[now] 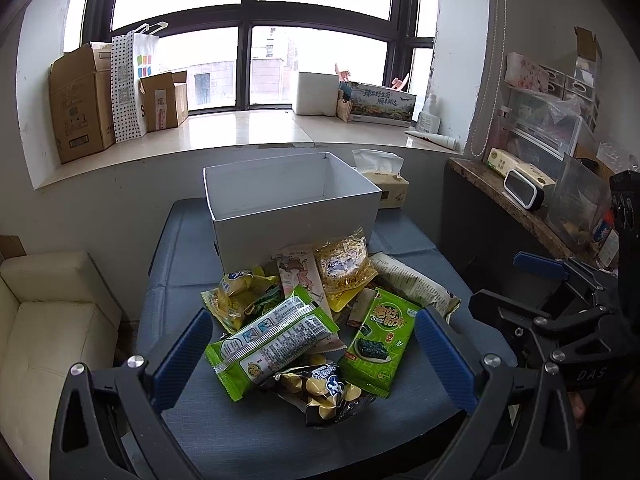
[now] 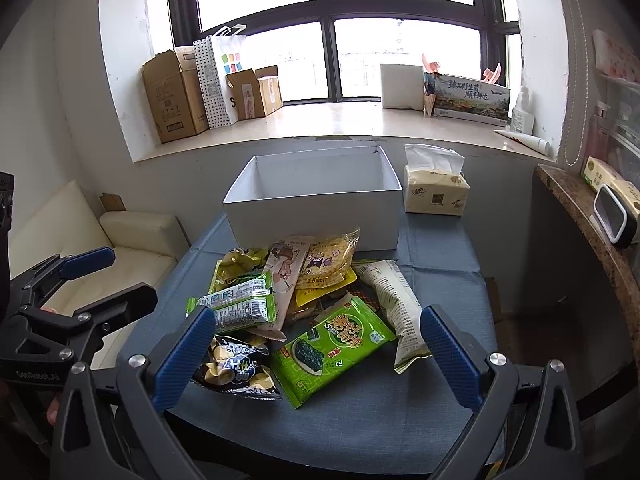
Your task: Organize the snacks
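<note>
Both claws (left (image 1: 314, 354), right (image 2: 316, 354)) gape empty; seaweed packet (image 2: 334, 350) lies diagonally

Beyond my work: tissue pack (image 2: 435, 192) on the blue counter (image 2: 440, 248); cream sofa (image 1: 52, 320) to my left; on the windowsill (image 1: 240, 128), cardboard boxes (image 1: 80, 104), a dotted paper bag (image 1: 128, 84), a white box (image 1: 314, 93); a white clock (image 1: 523, 189) on the side shelf (image 1: 476, 176).
</note>
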